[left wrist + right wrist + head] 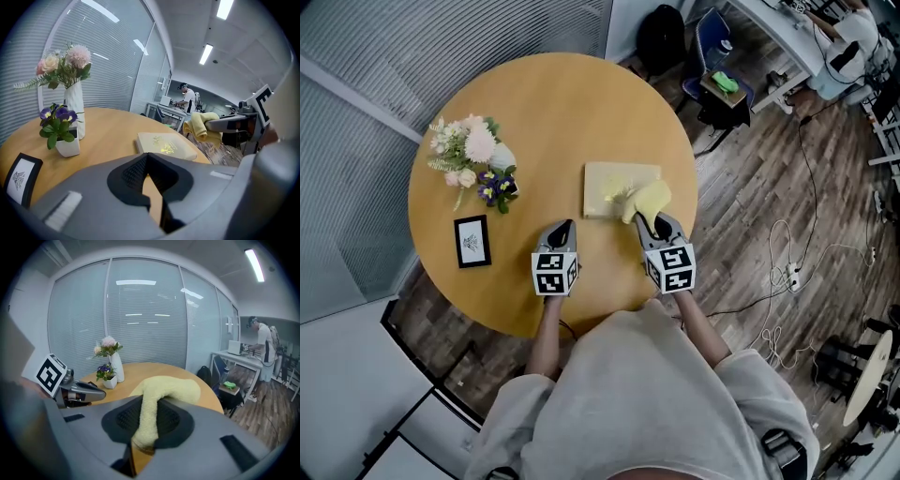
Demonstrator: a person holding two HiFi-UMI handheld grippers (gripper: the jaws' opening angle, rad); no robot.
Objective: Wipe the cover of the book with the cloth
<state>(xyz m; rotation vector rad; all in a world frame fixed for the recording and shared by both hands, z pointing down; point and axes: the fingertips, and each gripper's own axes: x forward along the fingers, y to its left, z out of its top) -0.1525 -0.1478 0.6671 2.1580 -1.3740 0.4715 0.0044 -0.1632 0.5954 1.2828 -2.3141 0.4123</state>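
Lower centre of the head view, the left tool (562, 228) sits over the round tabletop (553, 103) with its jaws together and nothing between them. Just to its right, the right tool (650, 223) is clamped on the yellow cloth (649, 199), which drapes over the lower-right corner of the cream book (614, 183) lying flat at mid-frame. At left lies a small framed picture (472, 241). Beyond it, a white pot (500, 187) holds purple flowers and a white vase (499, 157) holds pink ones.

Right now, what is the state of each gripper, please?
Left gripper: jaws closed, empty.
Right gripper: jaws closed on the yellow cloth.
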